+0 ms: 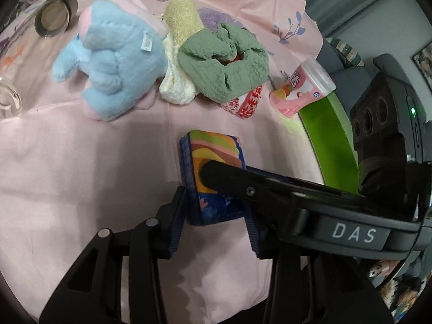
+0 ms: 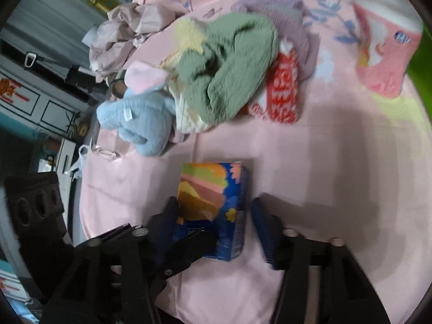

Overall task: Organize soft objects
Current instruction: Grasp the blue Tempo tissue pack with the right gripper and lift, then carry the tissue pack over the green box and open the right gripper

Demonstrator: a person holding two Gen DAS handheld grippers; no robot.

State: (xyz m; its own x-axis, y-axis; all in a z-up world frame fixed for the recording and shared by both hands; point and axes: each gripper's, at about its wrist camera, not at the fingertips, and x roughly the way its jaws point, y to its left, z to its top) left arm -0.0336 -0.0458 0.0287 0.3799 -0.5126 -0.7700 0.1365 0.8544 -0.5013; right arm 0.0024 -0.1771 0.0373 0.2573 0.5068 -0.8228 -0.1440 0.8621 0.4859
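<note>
In the left wrist view, the left tongs point(image 1: 216, 210) pinch a blue tissue pack point(image 1: 213, 175) printed with coloured stripes, 1 ribbed pad on each side of it, the pack resting on the pink sheet point(image 1: 81, 167) near the camera. A finger of the right tongs point(image 1: 243, 181) reaches in from the right and lies across the pack's top face. Farther off sits a cluster of soft things: a light blue plush toy point(image 1: 113, 67) on the left, a cream and yellow towel point(image 1: 178, 54) touching it, and a green towel point(image 1: 224, 64) bunched just right of that, partly over a red and white packet point(image 1: 247, 104). A pink cup point(image 1: 299, 89) lies to the far right, and a metal tin point(image 1: 55, 14) at the far left. In the right wrist view, which is blurred, the right tongs point(image 2: 216, 224) are spread around the same tissue pack point(image 2: 213, 205); the right pad stands clear of it, while I cannot tell whether the left pad touches. The plush toy point(image 2: 140, 118), green towel point(image 2: 226, 70) and packet point(image 2: 282, 91) lie beyond.
</note>
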